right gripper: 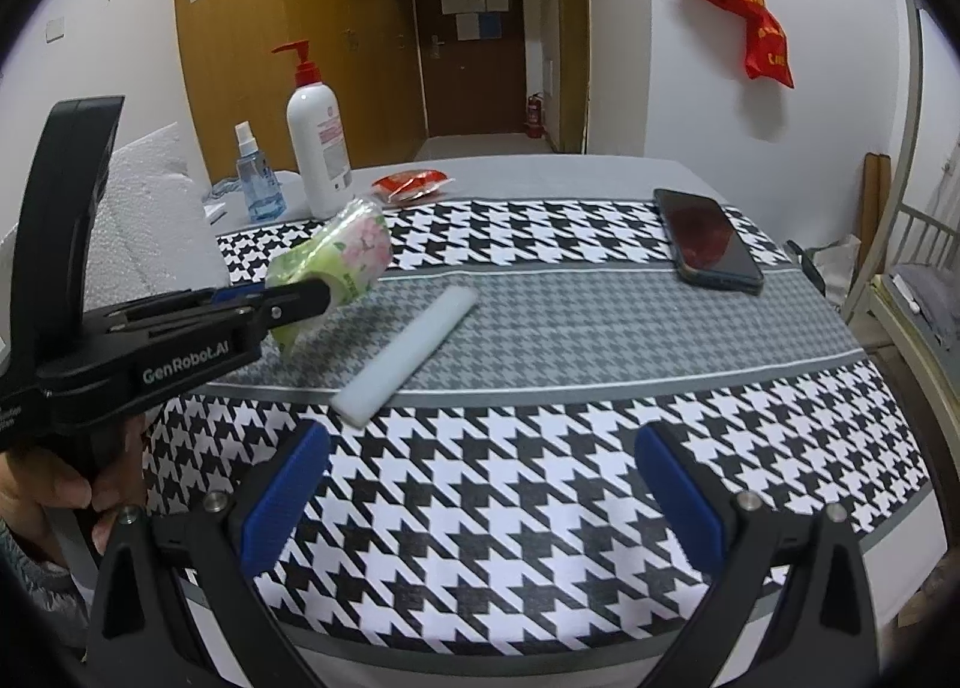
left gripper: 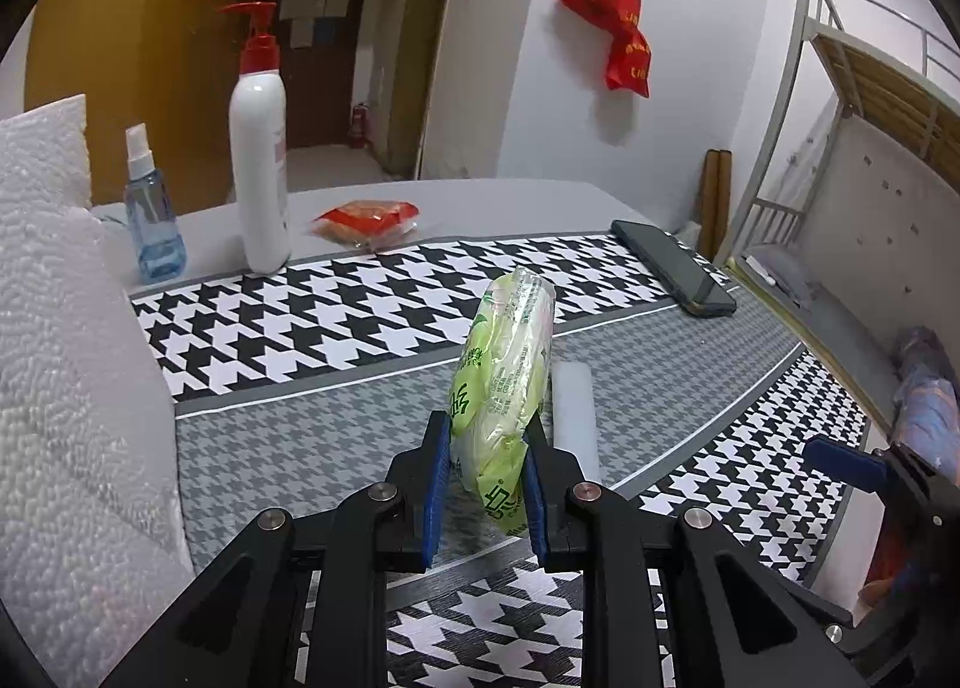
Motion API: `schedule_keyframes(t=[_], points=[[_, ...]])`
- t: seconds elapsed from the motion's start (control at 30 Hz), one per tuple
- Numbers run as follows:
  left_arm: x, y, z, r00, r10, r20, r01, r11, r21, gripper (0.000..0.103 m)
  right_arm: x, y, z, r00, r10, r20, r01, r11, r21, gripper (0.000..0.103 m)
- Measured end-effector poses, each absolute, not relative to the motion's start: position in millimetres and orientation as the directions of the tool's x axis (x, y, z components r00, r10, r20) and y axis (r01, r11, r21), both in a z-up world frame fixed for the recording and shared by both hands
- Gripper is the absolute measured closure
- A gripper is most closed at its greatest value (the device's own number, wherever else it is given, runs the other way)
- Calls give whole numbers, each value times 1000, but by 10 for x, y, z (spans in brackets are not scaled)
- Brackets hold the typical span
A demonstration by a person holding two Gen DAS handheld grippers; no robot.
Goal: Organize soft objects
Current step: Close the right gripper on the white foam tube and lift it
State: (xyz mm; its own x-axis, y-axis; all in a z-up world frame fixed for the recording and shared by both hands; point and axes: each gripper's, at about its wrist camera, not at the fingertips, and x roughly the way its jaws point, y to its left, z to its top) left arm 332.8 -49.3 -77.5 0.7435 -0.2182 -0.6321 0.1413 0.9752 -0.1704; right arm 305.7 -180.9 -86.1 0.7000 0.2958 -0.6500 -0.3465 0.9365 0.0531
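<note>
Left gripper (left gripper: pixel 486 499) fingers clamp tissue pack (left gripper: pixel 504 388); right gripper (right gripper: pixel 480 502) fingers spread, empty.

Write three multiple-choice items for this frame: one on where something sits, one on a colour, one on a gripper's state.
1. Where does the white foam strip lie?
A. On the grey houndstooth band of the cloth
B. On top of the phone
C. Inside the right gripper

2. What colour is the pump on the tall white bottle?
A. Blue
B. Red
C. Green

3. What is the left gripper doing?
A. Hanging open with nothing in it
B. Shut on the green tissue pack
C. Shut on the spray bottle

Answers:
1. A, the strip rests on the grey band, apart from the phone.
2. B, the pump head is red.
3. B, both blue pads press the pack's sides; the right gripper stands open.
</note>
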Motion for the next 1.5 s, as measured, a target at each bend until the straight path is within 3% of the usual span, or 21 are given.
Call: schedule_keyframes(t=[0.17,0.87,1.07,1.23,1.4,1.5], points=[[3250,-416,-781,756,-163,-635,102,986,-132,79,3096,-1750,-862,694,289,-659,-344,938,50,0],[3034,-155,-707,780,-159,-605,88,985,-146,79,3347,-1434,-953,648,231,-726,-311,950,25,0],[3022,-137,-698,787,-136,-602,64,988,-140,79,3419,-1332,-1021,627,219,-748,-310,951,19,15],[3013,-127,-704,794,-104,-599,38,992,-121,79,3439,-1281,-1036,626,203,-753,-303,953,6,19],[2995,-85,-694,801,-87,-592,17,992,-123,79,3488,-1290,-1098,599,183,-779,-283,959,8,38],[2982,-74,-692,804,-81,-590,10,992,-123,79,3471,-1271,-1092,603,182,-777,-287,958,2,42]])
